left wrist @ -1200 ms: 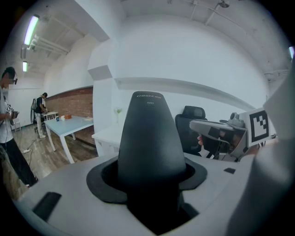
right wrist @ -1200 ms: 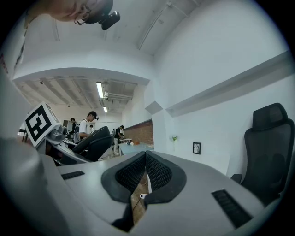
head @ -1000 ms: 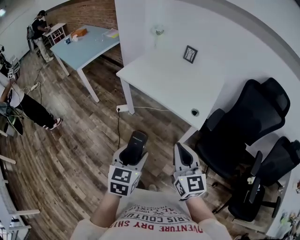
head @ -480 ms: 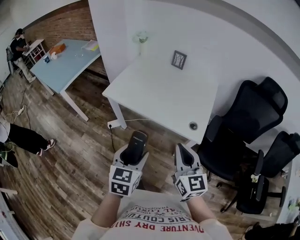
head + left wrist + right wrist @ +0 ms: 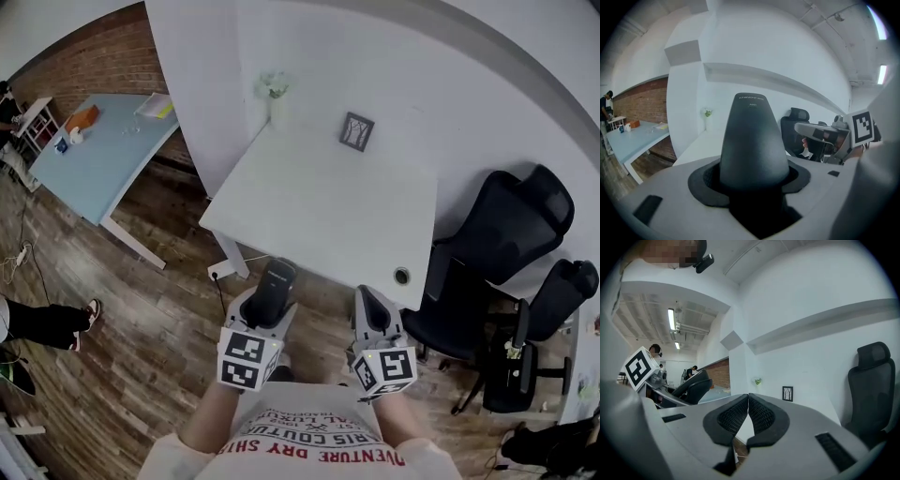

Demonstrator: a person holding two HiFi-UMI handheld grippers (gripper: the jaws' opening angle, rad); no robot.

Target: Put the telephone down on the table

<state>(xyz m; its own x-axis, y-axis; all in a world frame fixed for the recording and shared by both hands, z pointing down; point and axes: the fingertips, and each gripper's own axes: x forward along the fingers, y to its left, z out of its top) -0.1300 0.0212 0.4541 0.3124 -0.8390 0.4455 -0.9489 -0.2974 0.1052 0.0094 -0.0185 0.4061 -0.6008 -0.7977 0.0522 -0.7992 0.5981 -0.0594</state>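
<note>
The left gripper is clamped on the telephone, a dark handset. Its pads press the handset's near end, and the far end sticks out past the jaws. In the left gripper view the handset rises straight up from between the black pads. It is held in the air above the wood floor, and its far tip is close to the near edge of the white table without touching it.

The right gripper is just to the right of the left one. Its jaws are closed together and there is nothing between them.

At the table's far left corner a pale vase holds a small green sprig. To its right a small dark picture frame stands against the wall. A round cable hole sits near the table's near right corner.

Two black chairs are to the right of the table. At far left a blue table carries a few small things, one of them orange, that are too small to name.
</note>
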